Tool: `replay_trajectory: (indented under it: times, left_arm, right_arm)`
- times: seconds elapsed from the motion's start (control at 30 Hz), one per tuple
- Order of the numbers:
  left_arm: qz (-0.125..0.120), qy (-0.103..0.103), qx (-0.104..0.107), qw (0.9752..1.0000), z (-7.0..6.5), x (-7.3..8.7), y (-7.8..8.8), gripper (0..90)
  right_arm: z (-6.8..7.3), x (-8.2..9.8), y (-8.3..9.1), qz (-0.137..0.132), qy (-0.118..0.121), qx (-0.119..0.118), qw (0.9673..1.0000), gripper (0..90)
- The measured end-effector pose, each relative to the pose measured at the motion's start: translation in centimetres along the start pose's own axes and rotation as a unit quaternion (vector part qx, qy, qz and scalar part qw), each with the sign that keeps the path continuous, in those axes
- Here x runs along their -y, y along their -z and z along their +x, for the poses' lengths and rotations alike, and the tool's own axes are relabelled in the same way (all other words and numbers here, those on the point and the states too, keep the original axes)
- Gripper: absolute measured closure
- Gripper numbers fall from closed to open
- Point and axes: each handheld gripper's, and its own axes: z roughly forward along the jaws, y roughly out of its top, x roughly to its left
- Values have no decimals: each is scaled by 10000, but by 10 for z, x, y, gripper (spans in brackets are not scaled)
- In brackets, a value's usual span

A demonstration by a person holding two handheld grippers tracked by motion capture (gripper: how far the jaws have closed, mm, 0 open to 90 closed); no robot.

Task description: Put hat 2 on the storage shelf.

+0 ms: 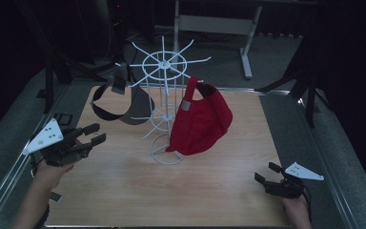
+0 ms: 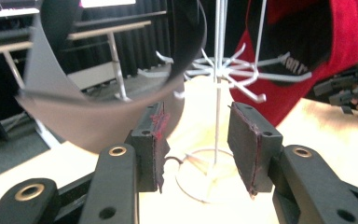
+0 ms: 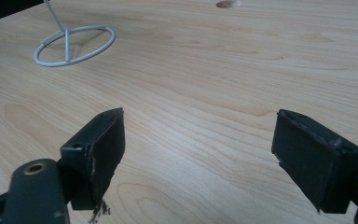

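While a red cap (image 1: 201,119) hangs on the rack (image 1: 163,64), both tongs, left (image 1: 95,134) and right (image 1: 265,175), gape empty over the bench (image 1: 181,191).

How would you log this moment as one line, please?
left gripper: open, empty, facing grey visor | right gripper: open, empty, low over table | red cap: hanging on white wire rack
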Motion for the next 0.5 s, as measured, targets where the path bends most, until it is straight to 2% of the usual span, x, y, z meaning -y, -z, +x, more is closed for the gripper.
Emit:
replay_trajectory:
  times: [0.13,0.3,0.37,0.5]
  left_arm:
    - [138,-20,5,9999,-5,18,-3,571]
    - [110,22,60,9999,-8,40,-7,570]
    - [168,166,102,9997,-8,48,-9,570]
    - [340,292,179,9988,-9,64,-13,569]
  right_arm:
    - [0,0,-1,20,21,7,10000,171]
    - [-1,1,-2,76,2,75,9999,171]
    - [-1,2,-1,89,10,97,9999,171]
    - [-1,3,-2,109,-12,92,9999,171]
